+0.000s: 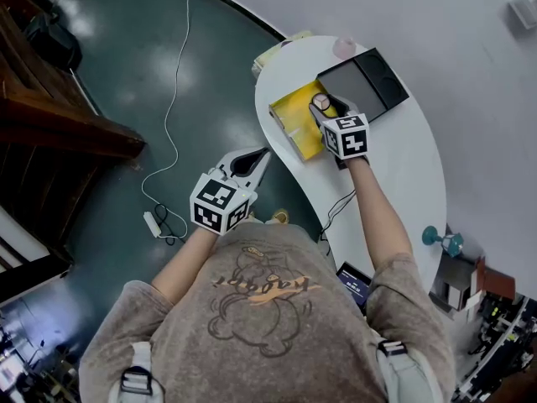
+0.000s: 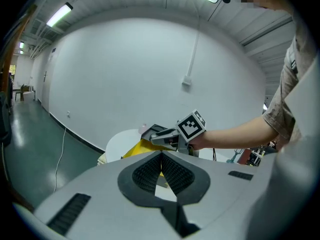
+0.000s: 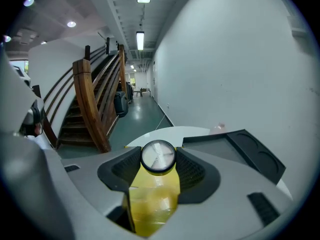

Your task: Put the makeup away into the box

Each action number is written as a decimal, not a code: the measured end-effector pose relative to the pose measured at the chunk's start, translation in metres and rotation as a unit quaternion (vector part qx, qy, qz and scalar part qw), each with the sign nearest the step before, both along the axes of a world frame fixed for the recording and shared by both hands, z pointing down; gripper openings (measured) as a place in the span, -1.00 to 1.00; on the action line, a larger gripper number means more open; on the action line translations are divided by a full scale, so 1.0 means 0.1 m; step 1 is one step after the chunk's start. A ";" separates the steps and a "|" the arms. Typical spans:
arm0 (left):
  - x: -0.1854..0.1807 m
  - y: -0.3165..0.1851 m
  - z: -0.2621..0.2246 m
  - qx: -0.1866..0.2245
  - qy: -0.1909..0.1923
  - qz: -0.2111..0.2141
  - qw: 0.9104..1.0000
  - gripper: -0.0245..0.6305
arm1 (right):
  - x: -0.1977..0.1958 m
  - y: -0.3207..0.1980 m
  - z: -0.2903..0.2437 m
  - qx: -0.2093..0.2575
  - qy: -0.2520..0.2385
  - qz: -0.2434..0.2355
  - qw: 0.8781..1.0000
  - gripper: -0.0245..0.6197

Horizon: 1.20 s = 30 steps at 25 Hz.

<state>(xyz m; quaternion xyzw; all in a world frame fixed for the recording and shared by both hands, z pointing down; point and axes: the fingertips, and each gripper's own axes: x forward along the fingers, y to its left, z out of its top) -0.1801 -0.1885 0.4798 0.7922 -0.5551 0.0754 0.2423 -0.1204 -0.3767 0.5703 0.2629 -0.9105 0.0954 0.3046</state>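
A small round compact (image 1: pixel 320 102) with a black rim and pale face sits between the pads of my right gripper (image 1: pixel 324 109), which is shut on it. It hangs just above an open yellow box (image 1: pixel 294 126) on the white curved table (image 1: pixel 403 166). In the right gripper view the compact (image 3: pixel 158 156) fills the jaw gap of that gripper (image 3: pixel 158 160), with the yellow box (image 3: pixel 152 199) right below. My left gripper (image 1: pixel 262 154) is off the table's edge, over the floor, fingertips together and empty. The left gripper view shows its own jaws (image 2: pixel 161 156) closed and the right gripper (image 2: pixel 161 137) ahead.
A black tray (image 1: pixel 361 82) lies behind the yellow box, with a pink item (image 1: pixel 344 47) at the table's far end. A white cable (image 1: pixel 172 99) and power strip (image 1: pixel 153 222) lie on the green floor. A wooden staircase (image 3: pixel 95 109) stands to the left.
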 end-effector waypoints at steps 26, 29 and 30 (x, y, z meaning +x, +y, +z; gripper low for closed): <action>-0.20 0.03 0.15 -0.026 0.009 -0.028 0.999 -0.85 | -0.28 0.36 1.04 -0.083 0.131 -0.087 0.984 -0.22; -0.22 0.04 0.15 -0.025 0.010 -0.030 0.999 -0.86 | -0.29 0.36 1.04 -0.082 0.141 -0.091 0.982 -0.22; -0.22 0.05 0.14 -0.024 0.010 -0.031 0.999 -0.85 | -0.29 0.36 1.05 -0.084 0.145 -0.091 0.982 -0.22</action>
